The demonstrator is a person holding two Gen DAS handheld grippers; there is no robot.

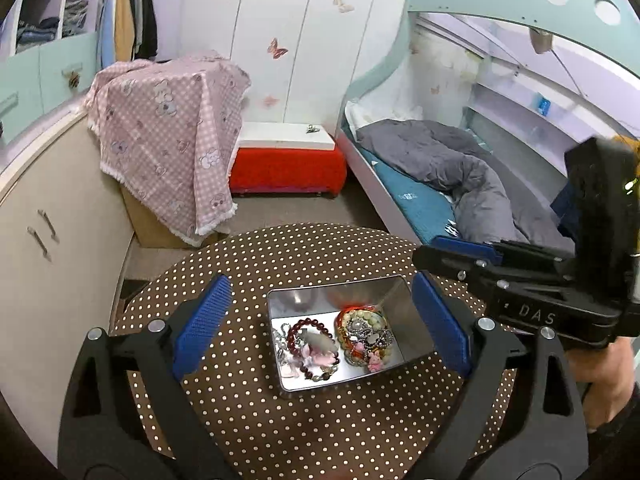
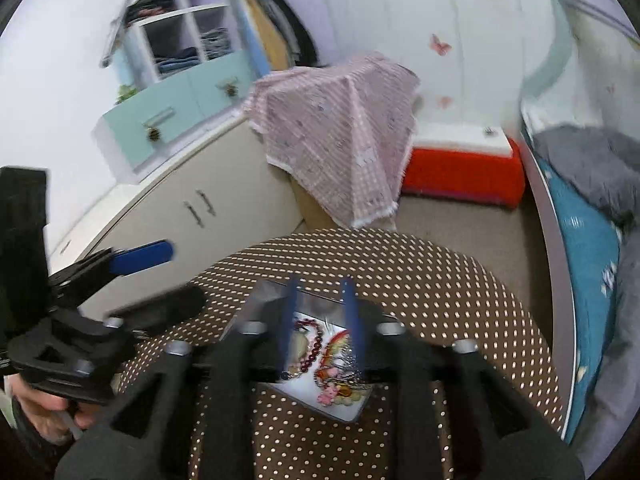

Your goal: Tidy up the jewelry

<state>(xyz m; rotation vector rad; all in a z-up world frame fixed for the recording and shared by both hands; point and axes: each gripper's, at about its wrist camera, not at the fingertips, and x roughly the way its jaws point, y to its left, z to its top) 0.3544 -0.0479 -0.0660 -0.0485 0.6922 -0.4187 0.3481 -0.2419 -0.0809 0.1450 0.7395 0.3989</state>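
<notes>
A shiny metal tin (image 1: 416,320) sits on a round brown polka-dot table (image 1: 312,420). It holds a dark red bead bracelet (image 1: 310,326), pink charms (image 1: 320,356) and a heap of gold and silver jewelry (image 1: 366,334). My left gripper (image 1: 320,324) is open, its blue pads on either side of the tin. My right gripper (image 2: 320,320) hovers over the tin (image 2: 256,304) with its blue fingers a narrow gap apart and nothing between them. The bracelet (image 2: 316,344) shows below it. The right gripper's body (image 1: 540,292) shows at the right of the left wrist view.
A cream cabinet (image 1: 52,248) stands left of the table. A box draped in pink checked cloth (image 1: 168,140) and a red ottoman (image 1: 288,168) stand behind. A bunk bed with a grey duvet (image 1: 448,168) runs along the right.
</notes>
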